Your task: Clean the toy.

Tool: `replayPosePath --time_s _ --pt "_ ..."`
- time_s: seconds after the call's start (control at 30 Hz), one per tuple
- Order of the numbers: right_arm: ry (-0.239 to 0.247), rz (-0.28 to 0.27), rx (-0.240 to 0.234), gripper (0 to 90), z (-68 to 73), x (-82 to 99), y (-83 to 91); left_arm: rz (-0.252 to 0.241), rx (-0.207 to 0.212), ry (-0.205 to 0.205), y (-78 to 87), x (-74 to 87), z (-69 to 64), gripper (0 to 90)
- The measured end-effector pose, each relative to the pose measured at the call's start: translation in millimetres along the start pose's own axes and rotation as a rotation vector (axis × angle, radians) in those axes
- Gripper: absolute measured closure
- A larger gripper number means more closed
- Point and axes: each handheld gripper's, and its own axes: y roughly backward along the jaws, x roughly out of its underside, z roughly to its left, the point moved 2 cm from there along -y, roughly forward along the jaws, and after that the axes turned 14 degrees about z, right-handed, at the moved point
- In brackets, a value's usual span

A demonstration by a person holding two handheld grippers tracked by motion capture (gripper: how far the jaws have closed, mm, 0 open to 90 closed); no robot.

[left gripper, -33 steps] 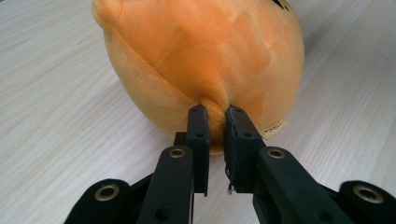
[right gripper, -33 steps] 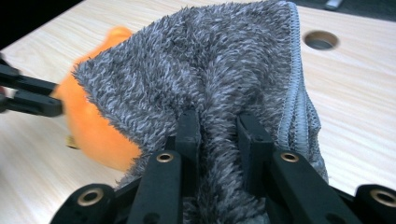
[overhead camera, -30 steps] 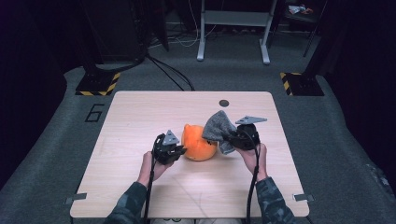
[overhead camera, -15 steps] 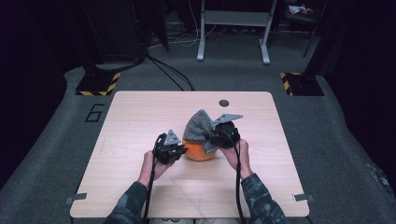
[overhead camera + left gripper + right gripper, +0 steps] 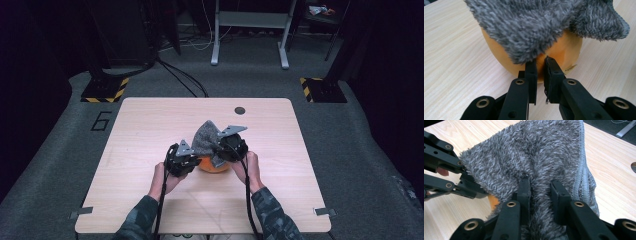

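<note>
Currently the grey fleece cloth (image 5: 205, 136) drapes over the orange rounded object (image 5: 554, 53) near the middle of the table (image 5: 150, 125). Right gripper (image 5: 540, 190) pinches a fold of the cloth between its jaws. Left gripper (image 5: 541, 63) has its jaws drawn nearly together, tips at the orange object's side under the cloth's hem; whether they pinch anything I cannot tell.

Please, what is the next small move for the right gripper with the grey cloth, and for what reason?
Probably slide the right gripper toward the left gripper, wiping across the orange fruit. Its fingers pinch the grey cloth, which already drapes over the fruit, while the left gripper steadies it.
</note>
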Motion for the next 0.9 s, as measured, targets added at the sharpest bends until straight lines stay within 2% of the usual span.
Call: replayPosePath --time_s 0.03,0.13,0.3,0.67,0.7,0.8,0.9 --pt "0.012 -0.002 0.008 72.2 -0.7 0.7 0.0 -0.011 -0.003 0.006 -0.8 0.3 -0.1 82.1" --pt "-0.001 0.004 0.008 72.2 -2.8 3.7 1.5 -0.021 -0.005 0.019 -1.5 0.9 -0.2 82.1" --pt "-0.017 0.009 0.014 72.1 -10.7 10.2 2.9 -0.013 -0.001 0.019 -0.9 1.9 1.1 82.1" --pt "-0.086 0.029 0.013 72.0 -26.6 29.0 2.2 -0.026 0.001 0.032 -2.2 3.6 2.4 82.1" --pt "-0.08 0.027 0.013 72.0 -28.6 30.3 1.9 -0.023 0.0 0.029 -2.1 3.8 2.7 82.1" --pt "-0.109 0.04 0.013 72.0 -33.7 35.4 2.2 -0.022 0.004 0.032 -1.9 3.8 3.0 82.1" --pt "-0.113 0.051 0.017 72.1 -39.4 41.0 0.5 -0.023 0.002 0.031 -2.0 3.8 3.2 82.1"
